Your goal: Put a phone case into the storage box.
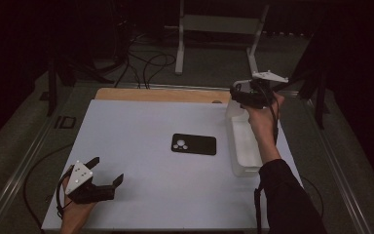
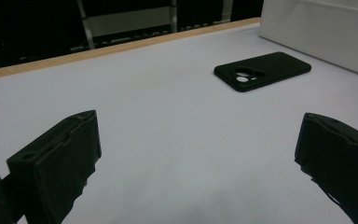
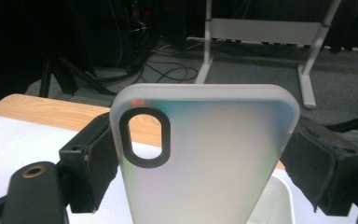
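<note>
Right gripper (image 3: 205,154): jaws clamped on translucent white phone case (image 3: 205,154), raised above white bin (image 1: 243,146); left gripper (image 1: 108,171): jaws apart, low over white table (image 1: 141,136); black phone case (image 1: 194,144) flat mid-table.

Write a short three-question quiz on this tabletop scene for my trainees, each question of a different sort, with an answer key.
1. True or false: the black phone case lies flat on the white table, apart from both grippers.
2. Multiple choice: what is the right gripper gripping? A) a black phone case B) a translucent white phone case C) a cable
3. Fill the gap: the left gripper has its jaws ____.

Key
1. True. It lies near the table's middle, left of the white bin.
2. B. The jaws press its two sides, above the bin.
3. Open. Nothing sits between them.
</note>
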A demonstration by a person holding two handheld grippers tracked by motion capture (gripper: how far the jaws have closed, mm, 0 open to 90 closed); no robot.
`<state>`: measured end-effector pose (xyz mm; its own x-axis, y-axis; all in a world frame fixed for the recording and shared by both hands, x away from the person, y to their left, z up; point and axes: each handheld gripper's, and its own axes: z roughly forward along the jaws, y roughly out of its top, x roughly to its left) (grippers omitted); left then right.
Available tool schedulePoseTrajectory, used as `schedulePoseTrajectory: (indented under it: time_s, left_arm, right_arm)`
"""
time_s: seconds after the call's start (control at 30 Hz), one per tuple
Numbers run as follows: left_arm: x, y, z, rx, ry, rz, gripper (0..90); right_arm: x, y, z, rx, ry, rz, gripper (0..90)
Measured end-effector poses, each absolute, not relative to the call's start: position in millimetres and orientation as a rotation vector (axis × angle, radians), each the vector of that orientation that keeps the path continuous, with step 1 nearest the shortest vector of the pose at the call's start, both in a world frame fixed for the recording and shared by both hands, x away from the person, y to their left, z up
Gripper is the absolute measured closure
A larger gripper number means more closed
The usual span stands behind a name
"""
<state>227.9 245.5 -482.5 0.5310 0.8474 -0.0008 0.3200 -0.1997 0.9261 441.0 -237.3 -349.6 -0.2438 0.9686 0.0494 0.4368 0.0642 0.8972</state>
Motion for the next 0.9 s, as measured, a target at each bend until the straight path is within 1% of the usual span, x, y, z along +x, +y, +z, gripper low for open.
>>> schedulePoseTrajectory:
  time_s: [0.53, 0.9]
  left_arm:
    - [227.5, 246.3, -481.7, 1.75, 0.979, 0.646, 0.7]
    - [227.2, 247.5, -481.3, 1.744, 0.981, 0.645, 0.8]
  right_arm:
    - [457.5, -259.6, -362.5, 1.506, 1.688, 1.06, 16.8]
    - [470.0, -262.5, -378.2, 1.565, 1.678, 1.016, 16.8]
